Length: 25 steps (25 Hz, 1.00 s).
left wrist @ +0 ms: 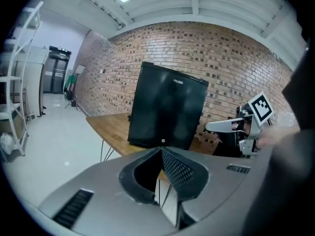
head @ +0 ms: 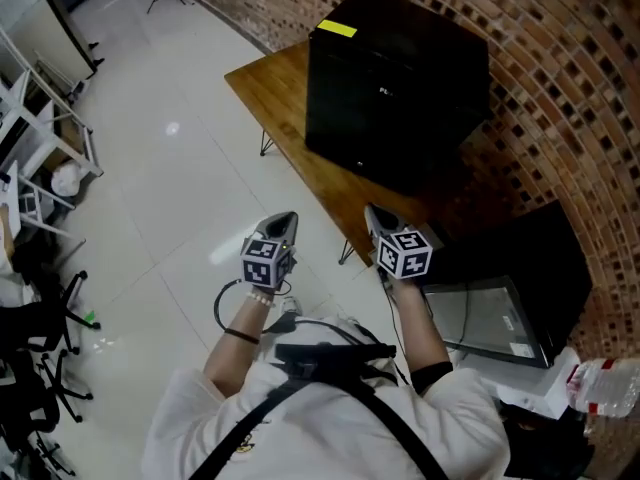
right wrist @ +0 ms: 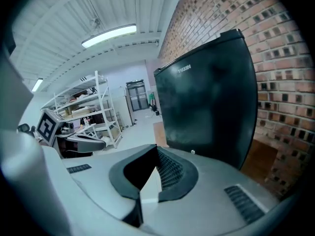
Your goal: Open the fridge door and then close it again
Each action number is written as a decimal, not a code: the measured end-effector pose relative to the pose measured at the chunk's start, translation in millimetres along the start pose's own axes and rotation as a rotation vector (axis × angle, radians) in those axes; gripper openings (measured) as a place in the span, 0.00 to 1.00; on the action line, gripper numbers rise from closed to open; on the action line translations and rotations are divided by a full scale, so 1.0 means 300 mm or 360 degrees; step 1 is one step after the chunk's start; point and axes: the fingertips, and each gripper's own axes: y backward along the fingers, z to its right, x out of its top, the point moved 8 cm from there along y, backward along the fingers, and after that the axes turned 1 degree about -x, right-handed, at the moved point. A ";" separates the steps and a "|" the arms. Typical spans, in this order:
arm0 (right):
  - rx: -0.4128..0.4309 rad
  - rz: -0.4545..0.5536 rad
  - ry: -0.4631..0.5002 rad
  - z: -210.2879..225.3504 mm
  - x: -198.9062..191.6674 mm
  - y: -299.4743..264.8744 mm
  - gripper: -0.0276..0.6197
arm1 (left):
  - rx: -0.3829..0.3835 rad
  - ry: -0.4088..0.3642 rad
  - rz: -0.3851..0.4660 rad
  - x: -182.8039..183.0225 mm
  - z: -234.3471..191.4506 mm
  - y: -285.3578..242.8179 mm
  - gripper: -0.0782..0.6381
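The person is holding two grippers, and both are clenched tight with nothing between the jaws. The left gripper [head: 286, 217] is hanging in the air over the white floor, touching nothing. The right gripper [head: 372, 211] is hanging just beside the edge of the brown wooden table [head: 275, 98], touching nothing too. One black box-shaped fridge [head: 395, 88] is standing on that one table, right by the brick wall [head: 560, 58], and its door is sitting closed. Both grippers are well apart from it. Only the head view is showing the yellow strip [head: 337, 29] on top of the fridge and one clear plastic bottle [head: 605, 383]. Only the right gripper view is showing the white metal shelves [right wrist: 93, 107] across the room.
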 end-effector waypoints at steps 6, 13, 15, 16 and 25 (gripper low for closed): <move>0.0105 -0.0007 -0.0059 -0.021 -0.079 0.065 0.04 | 0.0065 0.0039 0.0020 -0.085 0.189 0.058 0.11; 0.0088 0.0001 -0.0100 -0.027 -0.167 0.136 0.04 | 0.0143 0.0081 0.0039 -0.121 0.255 0.094 0.11; 0.0076 -0.0006 -0.0088 -0.025 -0.186 0.157 0.04 | 0.0166 0.0083 0.0048 -0.124 0.261 0.098 0.11; 0.0070 -0.0006 -0.0091 -0.026 -0.195 0.168 0.04 | 0.0174 0.0085 0.0055 -0.125 0.263 0.101 0.11; 0.0029 0.0039 -0.0176 -0.002 -0.230 0.230 0.04 | 0.0153 0.0116 0.0071 -0.136 0.300 0.099 0.11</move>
